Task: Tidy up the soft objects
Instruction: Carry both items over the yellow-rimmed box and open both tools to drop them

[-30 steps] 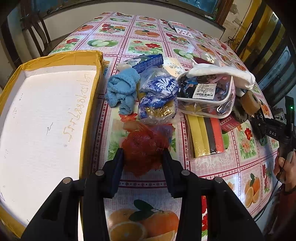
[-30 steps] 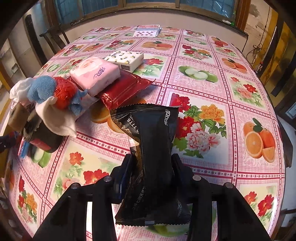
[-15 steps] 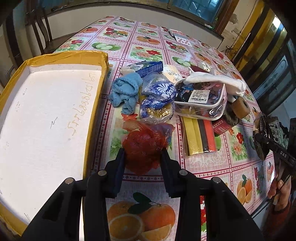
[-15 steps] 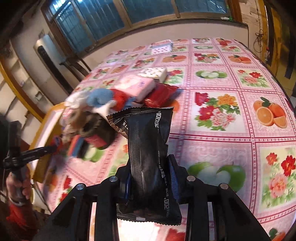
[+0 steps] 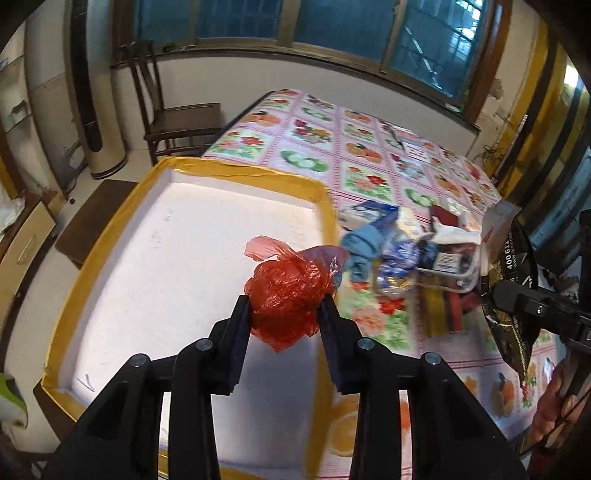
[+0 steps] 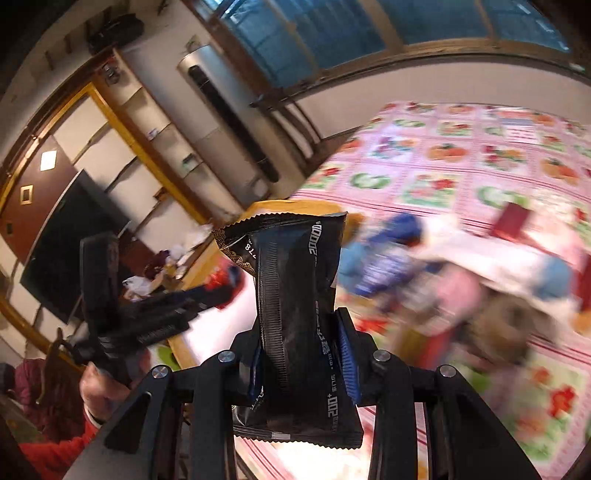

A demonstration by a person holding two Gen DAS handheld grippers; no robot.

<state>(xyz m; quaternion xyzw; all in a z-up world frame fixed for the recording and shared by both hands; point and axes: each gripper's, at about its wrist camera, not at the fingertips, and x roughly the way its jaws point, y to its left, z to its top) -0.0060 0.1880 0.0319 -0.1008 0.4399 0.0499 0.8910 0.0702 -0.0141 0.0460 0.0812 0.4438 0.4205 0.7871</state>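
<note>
Both grippers carry a soft item above a table with a pink fruit-and-flower oilcloth [image 5: 373, 155].

The left gripper [image 5: 286, 308] is clamped on a crumpled red plastic bag [image 5: 286, 291], held in the air over the white foam-lined tray with a yellow taped rim [image 5: 177, 258] that lies at the table's left end. The right gripper [image 6: 299, 354] is pinched on a black foil snack packet with white print [image 6: 295, 306], upright between the fingers and off the table. To the right of the tray sits a heap: a light blue knitted cloth [image 5: 364, 245], a blue-and-white wrapper [image 5: 400, 258], a clear zip pouch [image 5: 452, 264]. A dark wooden chair [image 5: 173, 114] stands by the wall beneath blue-paned windows [image 5: 332, 26]; a tall standing air conditioner [image 6: 221, 122] and a dark television [image 6: 70, 240] appear in the blurred right view.
</note>
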